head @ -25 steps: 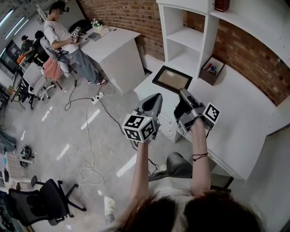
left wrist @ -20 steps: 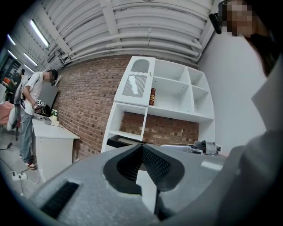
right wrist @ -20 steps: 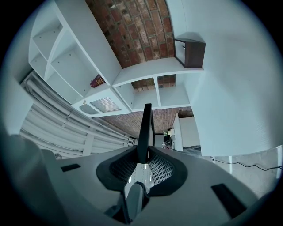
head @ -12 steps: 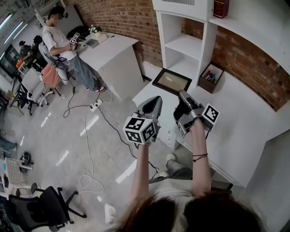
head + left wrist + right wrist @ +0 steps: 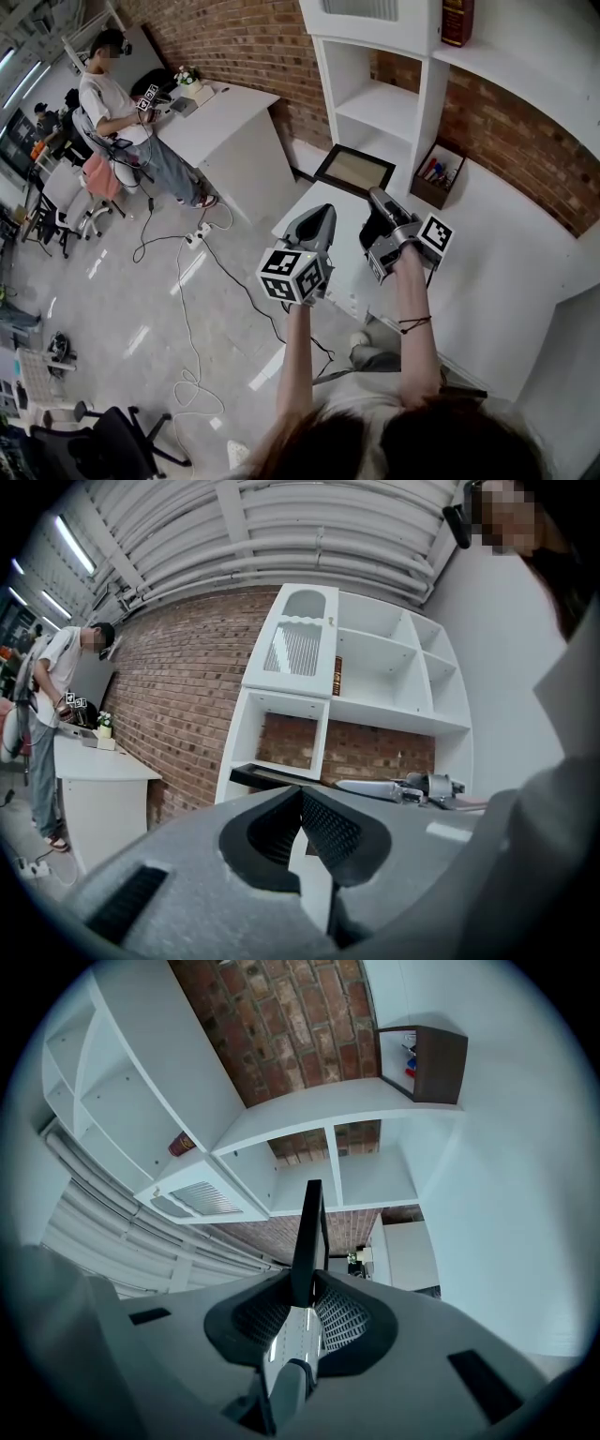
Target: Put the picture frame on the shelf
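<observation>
picture frame (image 5: 354,171) lies nearly flat and face up over the counter (image 5: 497,253), its long axis crossing the head view left to right. its near edge is pinched by the right hand-held gripper (image 5: 377,199), whose own view shows the frame edge-on between the jaws. its far edge points at the shelf (image 5: 389,94), whose lowest bay stands open just behind. a brown box (image 5: 438,175) of pens sits near its right end, and the counter's corner drops away on the left. both forearms reach forward side by side. the left hand-held gripper (image 5: 323,214) hovers alongside, jaws pressed together on nothing.
</observation>
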A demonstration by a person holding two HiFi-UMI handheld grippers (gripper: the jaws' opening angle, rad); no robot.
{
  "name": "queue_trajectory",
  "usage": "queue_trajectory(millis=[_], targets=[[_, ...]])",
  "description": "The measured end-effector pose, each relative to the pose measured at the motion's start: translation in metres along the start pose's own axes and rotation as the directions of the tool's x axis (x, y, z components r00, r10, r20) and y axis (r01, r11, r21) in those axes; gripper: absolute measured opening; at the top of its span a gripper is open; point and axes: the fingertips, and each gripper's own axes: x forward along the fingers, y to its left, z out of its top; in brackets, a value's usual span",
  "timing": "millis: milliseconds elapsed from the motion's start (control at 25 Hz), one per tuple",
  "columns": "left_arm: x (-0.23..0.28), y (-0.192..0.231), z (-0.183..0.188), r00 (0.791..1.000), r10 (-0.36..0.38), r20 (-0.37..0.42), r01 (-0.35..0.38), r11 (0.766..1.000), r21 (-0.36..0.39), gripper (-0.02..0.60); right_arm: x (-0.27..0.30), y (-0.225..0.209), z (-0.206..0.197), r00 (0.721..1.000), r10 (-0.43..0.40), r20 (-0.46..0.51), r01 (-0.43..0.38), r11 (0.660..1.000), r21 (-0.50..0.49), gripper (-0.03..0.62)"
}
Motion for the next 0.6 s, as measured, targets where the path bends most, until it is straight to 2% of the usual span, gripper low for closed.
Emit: queue_trajectory(millis=[280,600], targets=[[0.027,0.019,-0.003,1.0,0.011,-0.002,-0.012,0.999,-0.03,0.011,0.019,-0.01,0.024,1.0,-0.016,0.008,0.016,1.0,0.008,0.072],[0.057,0.023,0.007,1.0,0.005,-0.005,-0.005,1.0,-0.017,0.011,0.038,-0.001,0.051,1.0,0.013,0.022,-0.013,1.0,0.01,0.072]])
